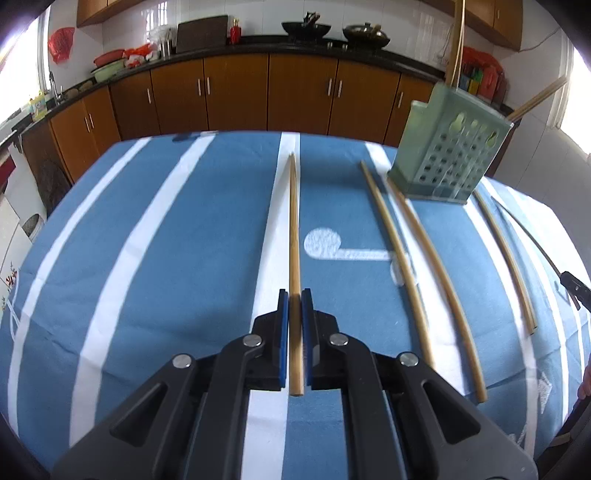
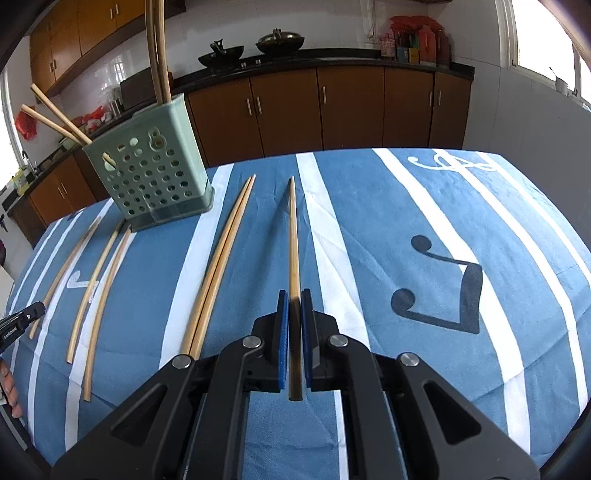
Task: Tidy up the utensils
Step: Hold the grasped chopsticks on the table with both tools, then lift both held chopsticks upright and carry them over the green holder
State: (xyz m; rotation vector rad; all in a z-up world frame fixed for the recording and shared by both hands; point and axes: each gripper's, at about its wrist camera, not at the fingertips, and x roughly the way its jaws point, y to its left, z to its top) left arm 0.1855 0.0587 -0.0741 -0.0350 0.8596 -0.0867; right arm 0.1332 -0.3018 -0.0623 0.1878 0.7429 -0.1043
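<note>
Left tongs (image 1: 294,301) clamped tight on 1 chopstick (image 1: 294,236), blue pads (image 1: 283,325) pressing both sides, butt end sticking back past the pads, tip pointing away over the white stripe of the blue striped cloth (image 1: 166,258) on the tabletop. Right tongs (image 2: 294,301) same story: closed hard on another single chopstick (image 2: 293,236), tip pointing forward, thin shadow just left of the far end. In right wrist view, just left of held stick: a pair of chopsticks (image 2: 221,266) lying flat, touching each other side by side. Further left, 3 loose chopsticks (image 2: 98,280) flat on cloth, fanned slightly apart; black tip of the left tongs visible at the far left edge beside them. In left wrist view, 2 loose sticks (image 1: 417,258) right of held one, 1 touching the holder base. Beyond: green perforated utensil holder (image 2: 155,173) upright on cloth, several chopsticks (image 2: 55,122) already in it, some leaning out left, some standing near vertical. Far back: brown kitchen cabinets (image 1: 236,92), dark counter with 2 woks (image 1: 306,28).
</note>
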